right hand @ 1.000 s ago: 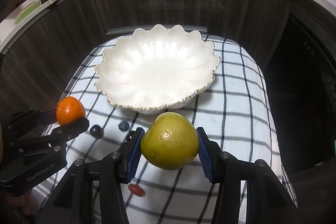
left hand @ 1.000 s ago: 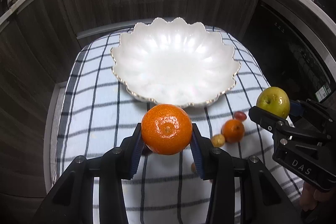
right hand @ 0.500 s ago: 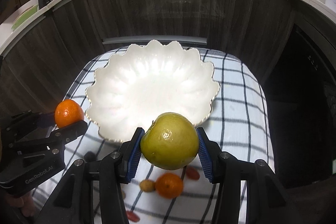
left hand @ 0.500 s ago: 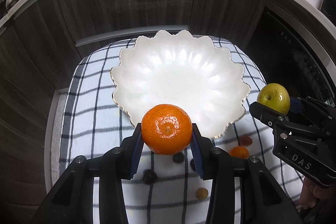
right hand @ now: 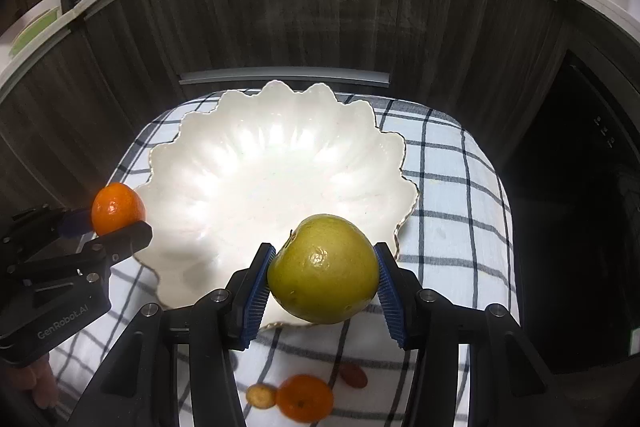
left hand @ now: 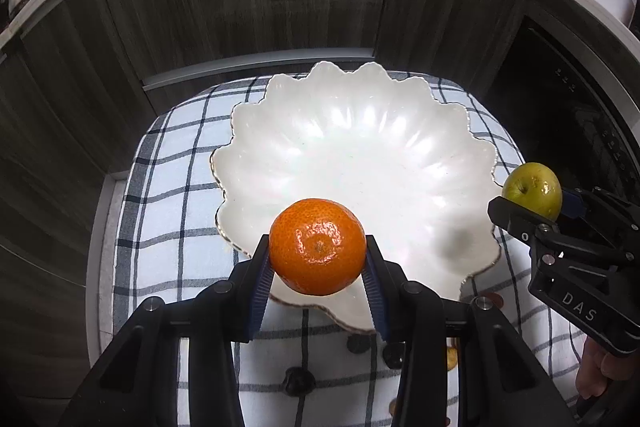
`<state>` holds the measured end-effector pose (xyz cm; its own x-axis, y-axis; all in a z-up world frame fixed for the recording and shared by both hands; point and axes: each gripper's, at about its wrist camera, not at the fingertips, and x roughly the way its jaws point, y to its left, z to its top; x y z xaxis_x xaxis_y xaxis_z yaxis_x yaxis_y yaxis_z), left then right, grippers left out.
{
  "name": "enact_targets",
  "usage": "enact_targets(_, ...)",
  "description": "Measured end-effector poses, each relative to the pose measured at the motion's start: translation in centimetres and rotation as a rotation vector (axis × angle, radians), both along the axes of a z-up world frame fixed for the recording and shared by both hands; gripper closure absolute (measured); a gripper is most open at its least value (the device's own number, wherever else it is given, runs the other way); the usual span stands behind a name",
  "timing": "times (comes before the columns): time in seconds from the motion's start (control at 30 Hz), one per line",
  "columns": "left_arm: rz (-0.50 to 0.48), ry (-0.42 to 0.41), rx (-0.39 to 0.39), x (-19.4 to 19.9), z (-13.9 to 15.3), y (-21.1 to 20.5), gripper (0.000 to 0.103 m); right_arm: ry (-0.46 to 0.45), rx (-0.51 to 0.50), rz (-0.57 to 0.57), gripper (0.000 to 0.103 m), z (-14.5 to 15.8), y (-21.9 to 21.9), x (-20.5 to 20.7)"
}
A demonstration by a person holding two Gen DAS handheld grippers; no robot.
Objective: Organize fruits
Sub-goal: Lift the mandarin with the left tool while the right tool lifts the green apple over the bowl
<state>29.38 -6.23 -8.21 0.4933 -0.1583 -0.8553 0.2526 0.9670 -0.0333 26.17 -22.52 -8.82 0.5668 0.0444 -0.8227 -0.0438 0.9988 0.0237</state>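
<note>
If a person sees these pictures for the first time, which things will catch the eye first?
First, the bright orange mandarin clamped in the left gripper and the green apple clamped in the right gripper, both near the front rim of the big white scalloped bowl. The bowl sits on a checked cloth.

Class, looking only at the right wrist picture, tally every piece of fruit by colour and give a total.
Orange: 2, the held orange and the loose orange
Green: 1, the green apple
Red: 1, the red fruit
Yellow-brown: 1, the yellow-brown fruit
Total: 5
</note>
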Motion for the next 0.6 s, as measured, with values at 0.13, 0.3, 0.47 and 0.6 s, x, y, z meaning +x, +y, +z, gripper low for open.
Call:
enact_targets(0.13, 0.008, 0.01, 0.003, 0.8, -0.6, -0.1, 0.061, 0.009, -0.001, -0.013, 0.052, -0.6, -0.3, 0.9)
enact_targets(0.3, 0.012, 0.017, 0.002, 2.0, -1.2, -0.2, 0.061, 0.023, -0.005, -0.021, 0.052, -1.3, -0.6, 2.2)
enact_targets(0.47, 0.018, 0.033, 0.002, 2.8, -1.9, -0.2, 0.061, 0.04, -0.007, -0.024, 0.052, -1.9, -0.6, 3.1)
enact_targets(0.6, 0.019, 0.044, 0.004, 3.3, -2.5, -0.2, 0.061, 0.053, -0.003, -0.031, 0.052, -2.4, -0.7, 3.5)
